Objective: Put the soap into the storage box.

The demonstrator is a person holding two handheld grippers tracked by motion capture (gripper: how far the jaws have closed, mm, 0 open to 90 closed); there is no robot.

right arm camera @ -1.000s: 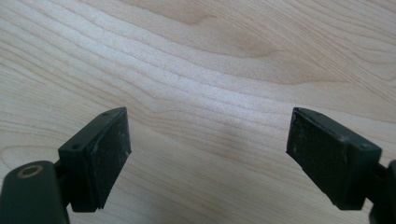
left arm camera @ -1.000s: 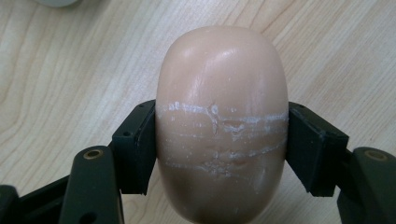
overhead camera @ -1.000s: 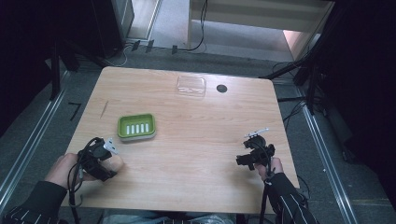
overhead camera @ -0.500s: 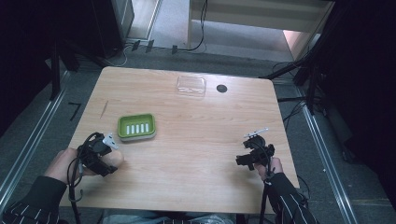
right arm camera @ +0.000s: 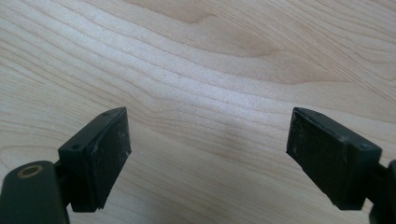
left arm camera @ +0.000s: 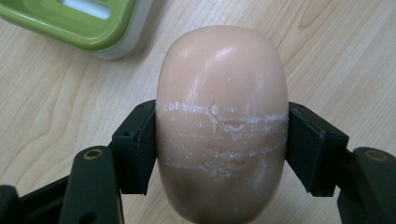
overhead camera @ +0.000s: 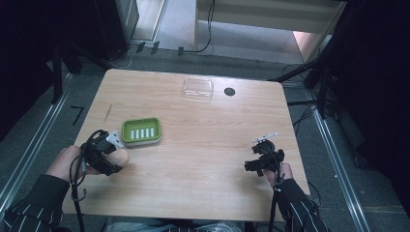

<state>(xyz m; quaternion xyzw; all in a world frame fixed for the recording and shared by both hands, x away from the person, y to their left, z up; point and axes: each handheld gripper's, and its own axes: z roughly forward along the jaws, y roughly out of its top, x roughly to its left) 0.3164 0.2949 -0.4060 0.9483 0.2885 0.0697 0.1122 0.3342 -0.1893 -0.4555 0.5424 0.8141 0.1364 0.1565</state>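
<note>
The left gripper [left arm camera: 219, 140] has its jaws clamped on the soap [left arm camera: 220, 121], low over the tabletop [overhead camera: 203, 159] just beside the green dish [overhead camera: 140, 131]. A clear lid [overhead camera: 197, 89] and black disc [overhead camera: 229, 91] lie well apart. The right gripper [right arm camera: 208, 149] hangs spread, holding nothing.
</note>
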